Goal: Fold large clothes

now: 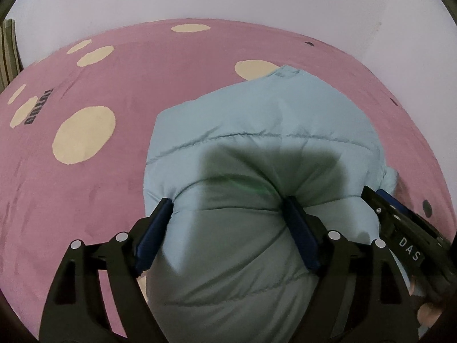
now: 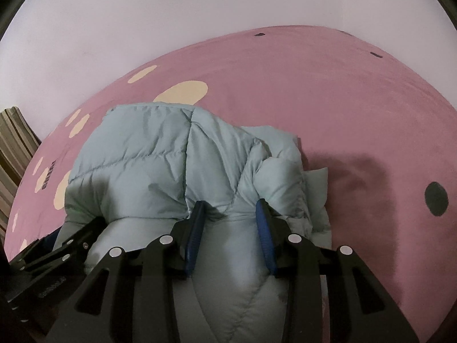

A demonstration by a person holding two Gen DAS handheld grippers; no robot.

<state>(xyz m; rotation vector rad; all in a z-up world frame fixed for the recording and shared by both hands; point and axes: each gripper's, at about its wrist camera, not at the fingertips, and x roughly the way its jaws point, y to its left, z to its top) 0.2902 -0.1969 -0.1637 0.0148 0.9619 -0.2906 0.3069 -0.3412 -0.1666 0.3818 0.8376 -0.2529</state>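
The left gripper [image 1: 228, 208] straddles a thick roll of the jacket [image 1: 257, 120], its blue pads [image 1: 155, 228] set wide. The inner pad presses a dent into the padding; the outer pad lies along the roll's side, and whether it bears on the cloth I cannot tell, so the grip itself stays unsure. The padding between the fingers lies in the gripper's own shadow.

The right gripper [image 2: 231, 220] stands much narrower, and its pads [image 2: 195, 228] pinch a fold of the same jacket [image 2: 142, 148]; the cloth puckers and creases at both pad tips, so it is clenched on the jacket. Each gripper shows at the edge of the other's view: the right gripper [image 1: 400, 223] at the lower right of the left wrist view, the left gripper [image 2: 71, 243] at the lower left of the right wrist view, so the two sit near each other along the jacket's near edge.

The jacket is pale blue, quilted and puffy. It lies bunched on a pink cover [image 1: 85, 200], with its far end reaching toward a cream spot [image 1: 254, 68]. The cover bears large cream spots and a few small dark dots [image 2: 435, 198]. Beyond it stands a plain pale wall [image 2: 171, 14], and a striped cloth [image 2: 14, 143] shows at the far left.
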